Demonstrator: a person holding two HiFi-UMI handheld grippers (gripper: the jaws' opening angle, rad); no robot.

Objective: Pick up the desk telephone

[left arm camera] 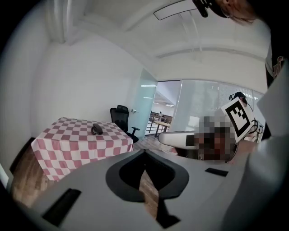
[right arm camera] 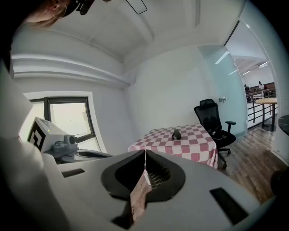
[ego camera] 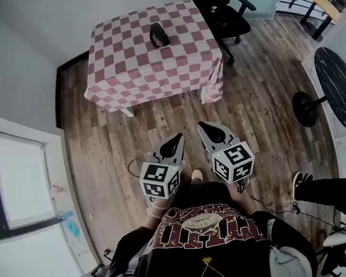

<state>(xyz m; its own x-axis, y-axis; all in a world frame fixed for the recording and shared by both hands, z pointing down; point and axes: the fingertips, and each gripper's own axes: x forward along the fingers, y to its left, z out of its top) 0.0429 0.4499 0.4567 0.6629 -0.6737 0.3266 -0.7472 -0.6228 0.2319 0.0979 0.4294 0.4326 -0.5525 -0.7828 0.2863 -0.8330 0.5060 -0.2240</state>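
Wooden floor [ego camera: 254, 96] stretches between the person and a small desk [ego camera: 110, 89] draped in a pink-and-white checked cloth [ego camera: 129, 60]. A black office chair [ego camera: 224, 8] stands just beside the desk's far right corner, and a window [ego camera: 19, 180] runs along the wall to the left.

Both pairs of tongs are held close in front of the waist, side by side and near each other, aimed forward and a little downward at the floor short of the desk. That looks like a carrying posture rather than a reach, since nothing is close enough to grasp. The left tongs [ego camera: 179, 138] have their tips together with nothing between them; only floor shows through the slot behind the tips in the left gripper view. The right tongs [ego camera: 201, 126] are likewise closed and empty. Keeping them shut makes sense while walking up, but they will have to be opened before they meet the handset.

The telephone [ego camera: 159, 34] is a small dark shape lying flat on the cloth near the middle of the desk, toward its far edge, apart from the chair and with nothing else on the desk around it. It is well apart from both tongs, with the bare floor and the near half of the desk in between. From the head view it lies roughly straight ahead of the left tongs. In the left gripper view it sits left of the jaw line, and in the right gripper view right of it, so neither pair is lined up on it yet. The task seems to be at its very start.
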